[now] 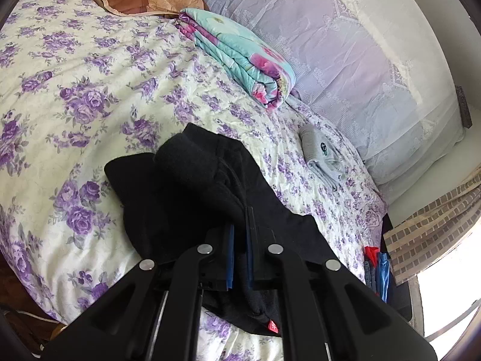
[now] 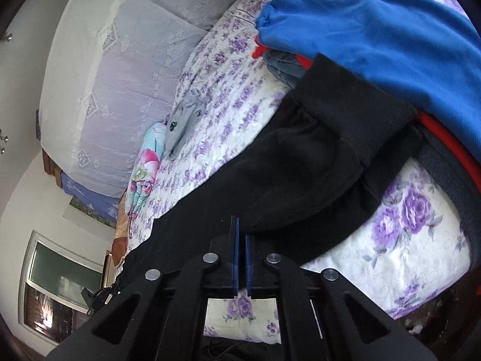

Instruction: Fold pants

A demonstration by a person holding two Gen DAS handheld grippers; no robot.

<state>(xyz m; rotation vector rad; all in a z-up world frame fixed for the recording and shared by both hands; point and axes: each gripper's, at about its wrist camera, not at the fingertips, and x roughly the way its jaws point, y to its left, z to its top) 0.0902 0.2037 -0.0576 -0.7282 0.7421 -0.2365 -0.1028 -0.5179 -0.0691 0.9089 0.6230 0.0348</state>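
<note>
Both grippers sit low over the near edge of the bed [image 1: 90,96], each angled down along the black pants [image 1: 186,186]. The left gripper [image 1: 240,240] has its blue pads nearly together, with a fold of the black fabric pinched between them. The right gripper [image 2: 241,249] is likewise almost closed, its pads clamped on the pants' edge. The pants lie bunched on the purple-flowered bedspread, stretching away from the grippers. Just beyond them, at the bed's edge, a blue garment [image 2: 375,36] tops a pile of red and denim clothes. Farther off lie a folded grey garment [image 1: 321,153] and a folded turquoise floral quilt [image 1: 240,57], against a lavender pillow [image 1: 360,69].
</note>
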